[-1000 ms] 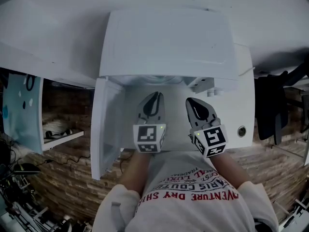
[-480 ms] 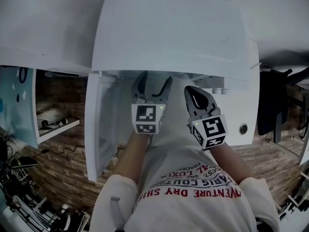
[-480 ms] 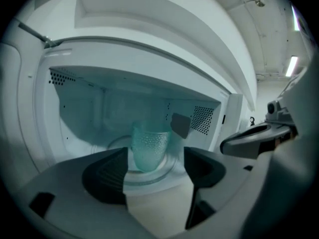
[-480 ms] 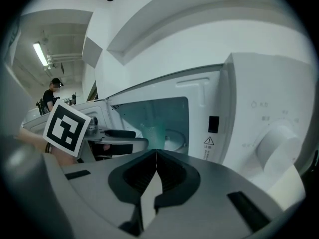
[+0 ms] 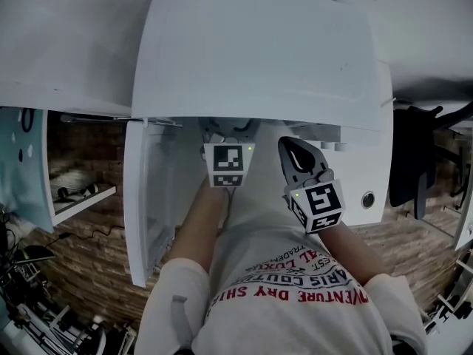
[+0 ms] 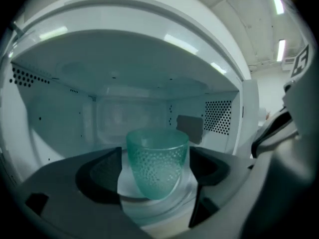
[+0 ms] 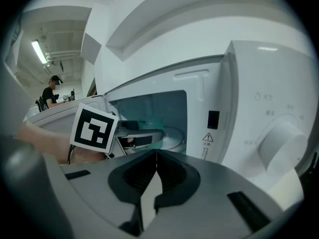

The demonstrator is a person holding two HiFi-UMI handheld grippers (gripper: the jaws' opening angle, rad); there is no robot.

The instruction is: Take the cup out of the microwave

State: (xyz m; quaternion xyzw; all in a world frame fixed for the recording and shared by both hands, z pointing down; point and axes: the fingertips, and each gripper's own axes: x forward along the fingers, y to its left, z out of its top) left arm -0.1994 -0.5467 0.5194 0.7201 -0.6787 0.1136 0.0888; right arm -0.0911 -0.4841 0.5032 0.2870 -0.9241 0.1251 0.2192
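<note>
A dotted teal glass cup [image 6: 157,163] stands upright on the white turntable [image 6: 149,205] inside the open white microwave [image 5: 251,50]. My left gripper [image 6: 155,158] reaches into the cavity. Its jaws have just been opening and now stand wide, one on each side of the cup, with a gap between each pad and the glass. From the head view only its marker cube shows well, as the left gripper [image 5: 228,135] tips sit under the microwave's top. My right gripper [image 5: 294,150] hangs outside, in front of the control panel, shut and empty, as the right gripper [image 7: 155,156] view confirms.
The microwave door [image 5: 148,198] swings open to the left. A control knob [image 7: 279,143] sits on the panel at the right. Shelving [image 5: 74,191] lies to the left and a dark chair [image 5: 410,161] to the right. A person [image 7: 50,91] stands far off.
My left gripper has gone forward into the microwave cavity and its jaws have gone from shut to wide. The right gripper has sunk a little.
</note>
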